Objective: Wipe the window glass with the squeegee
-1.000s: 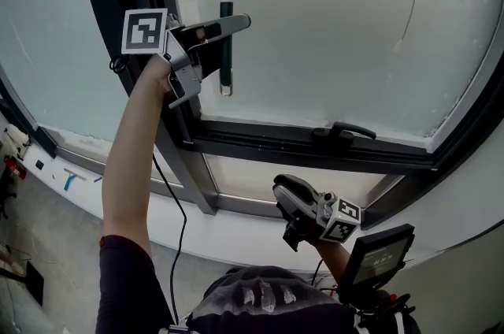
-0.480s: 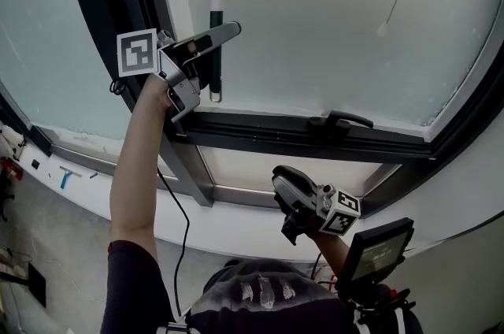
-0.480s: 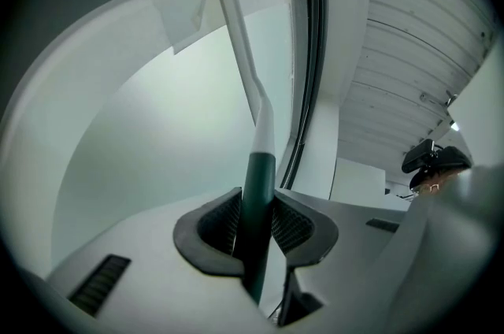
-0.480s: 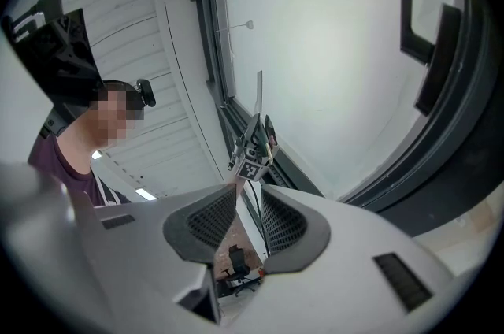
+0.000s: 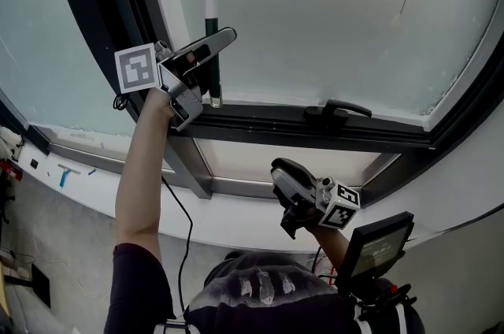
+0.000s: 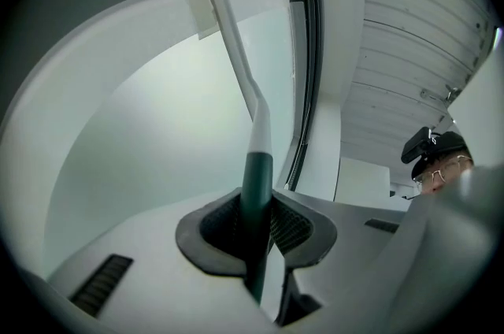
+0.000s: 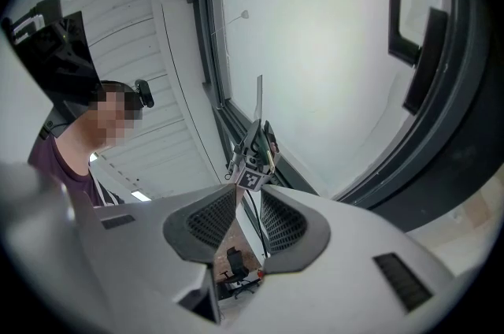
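The squeegee [image 5: 209, 1] has a white blade and stem and a dark green handle, and its blade lies flat against the window glass [image 5: 339, 25] near the pane's upper left. My left gripper [image 5: 220, 41] is raised to the glass, its jaws closing on the green handle [image 6: 257, 167], which runs between the pads [image 6: 293, 226]. In the left gripper view the left gripper [image 6: 256, 222] points up along the stem to the blade. My right gripper [image 5: 282, 172] hangs low below the window frame, away from the glass. In its own view the right gripper [image 7: 248, 195] has a narrow gap between its jaws and holds nothing.
A dark window frame [image 5: 315, 137] runs under the pane, with a black window handle [image 5: 337, 109] on it right of the squeegee. A thick dark post [image 5: 102, 1] borders the pane on the left. A device with a screen [image 5: 376, 254] sits at lower right.
The left gripper has drawn the squeegee down the glass toward the lower frame. The right gripper has stayed low and nearly still.
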The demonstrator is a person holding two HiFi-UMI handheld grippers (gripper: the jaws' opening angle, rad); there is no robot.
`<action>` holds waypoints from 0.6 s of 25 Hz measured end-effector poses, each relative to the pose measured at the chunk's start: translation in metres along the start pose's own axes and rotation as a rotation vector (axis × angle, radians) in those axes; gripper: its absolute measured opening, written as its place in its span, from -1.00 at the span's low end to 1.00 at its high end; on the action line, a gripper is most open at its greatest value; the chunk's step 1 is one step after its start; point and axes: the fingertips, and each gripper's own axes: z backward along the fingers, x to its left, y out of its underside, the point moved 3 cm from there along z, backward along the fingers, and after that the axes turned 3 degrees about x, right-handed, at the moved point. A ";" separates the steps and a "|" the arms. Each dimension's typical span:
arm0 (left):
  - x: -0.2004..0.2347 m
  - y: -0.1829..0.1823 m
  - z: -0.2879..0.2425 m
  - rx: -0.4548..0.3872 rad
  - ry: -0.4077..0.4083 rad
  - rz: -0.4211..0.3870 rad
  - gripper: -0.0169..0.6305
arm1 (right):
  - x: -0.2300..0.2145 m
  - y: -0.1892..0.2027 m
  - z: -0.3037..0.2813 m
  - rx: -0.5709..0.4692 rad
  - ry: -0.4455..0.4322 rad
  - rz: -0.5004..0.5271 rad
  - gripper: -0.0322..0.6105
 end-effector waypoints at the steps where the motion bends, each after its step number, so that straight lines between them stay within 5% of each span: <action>1: 0.003 0.007 0.001 -0.003 0.004 0.007 -0.70 | -0.004 0.004 0.004 -0.005 0.001 -0.001 -0.60; 15: 0.023 0.050 0.014 -0.013 -0.025 0.059 -0.69 | 0.005 0.004 0.002 0.050 0.027 -0.027 -0.60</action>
